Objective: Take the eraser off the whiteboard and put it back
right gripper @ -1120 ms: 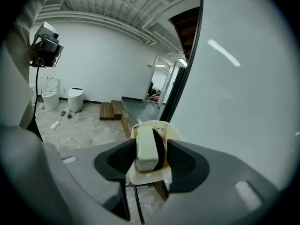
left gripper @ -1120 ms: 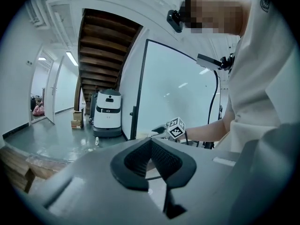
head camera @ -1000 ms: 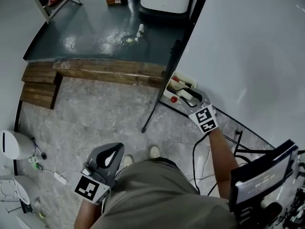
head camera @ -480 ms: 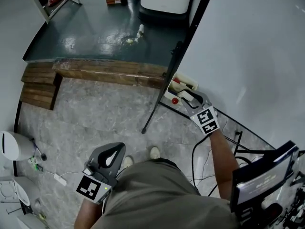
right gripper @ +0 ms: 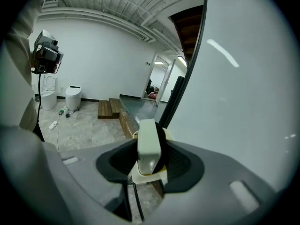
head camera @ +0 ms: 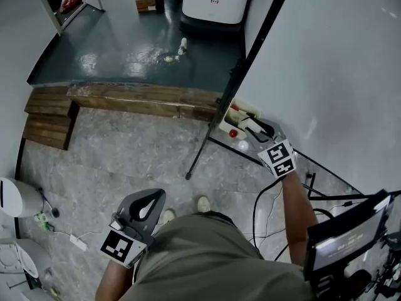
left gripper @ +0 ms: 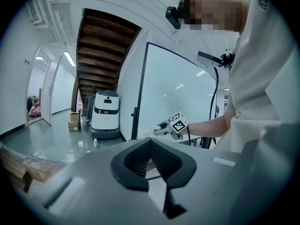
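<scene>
The right tongs [right gripper: 149, 165] have just been closing and now clamp the white eraser [right gripper: 148, 142] edge-on between their pads. It is held close beside the whiteboard [right gripper: 243, 78] and over its cream tray [head camera: 245, 107]. The cube [head camera: 280, 158] behind these tongs bears black-and-white square markers. The left tongs [left gripper: 150, 146] are pinched together with nothing between them, held low beside the person's torso [head camera: 219, 256].

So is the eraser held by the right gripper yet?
Held. The jaws of the right gripper, which have just been closing, press both sides of the eraser; it stands on edge between them.
</scene>
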{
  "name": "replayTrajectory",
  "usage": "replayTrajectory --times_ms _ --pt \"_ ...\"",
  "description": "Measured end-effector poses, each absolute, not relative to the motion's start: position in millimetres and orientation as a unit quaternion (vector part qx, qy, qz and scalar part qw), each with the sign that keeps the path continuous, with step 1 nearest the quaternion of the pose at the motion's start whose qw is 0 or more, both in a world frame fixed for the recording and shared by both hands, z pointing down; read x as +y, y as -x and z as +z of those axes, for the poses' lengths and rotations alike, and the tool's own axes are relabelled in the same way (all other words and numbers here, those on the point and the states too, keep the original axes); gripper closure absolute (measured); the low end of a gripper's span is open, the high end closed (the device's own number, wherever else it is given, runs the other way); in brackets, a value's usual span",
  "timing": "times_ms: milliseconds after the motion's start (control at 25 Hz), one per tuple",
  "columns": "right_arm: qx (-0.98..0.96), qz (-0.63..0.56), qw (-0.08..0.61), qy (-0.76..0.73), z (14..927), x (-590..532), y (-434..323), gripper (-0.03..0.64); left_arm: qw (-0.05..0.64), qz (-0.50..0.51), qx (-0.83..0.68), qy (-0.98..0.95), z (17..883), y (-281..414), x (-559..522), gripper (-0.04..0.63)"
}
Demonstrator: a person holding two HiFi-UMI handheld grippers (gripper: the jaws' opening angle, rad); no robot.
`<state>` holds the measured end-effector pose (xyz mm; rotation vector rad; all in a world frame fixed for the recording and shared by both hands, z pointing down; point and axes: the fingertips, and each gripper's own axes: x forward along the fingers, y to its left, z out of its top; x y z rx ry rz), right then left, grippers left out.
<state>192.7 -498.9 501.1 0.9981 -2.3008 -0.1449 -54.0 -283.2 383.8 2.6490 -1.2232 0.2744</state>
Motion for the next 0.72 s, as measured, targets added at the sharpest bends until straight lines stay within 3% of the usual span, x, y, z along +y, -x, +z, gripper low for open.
replayTrajectory --times_ms 720 --pt "-0.858 -0.126 0.282 -0.409 394.6 -406.2 -119.5 0.453 0.09 0.083 -0.373 -0.92 381.2 116.1 -236.1 0.589"
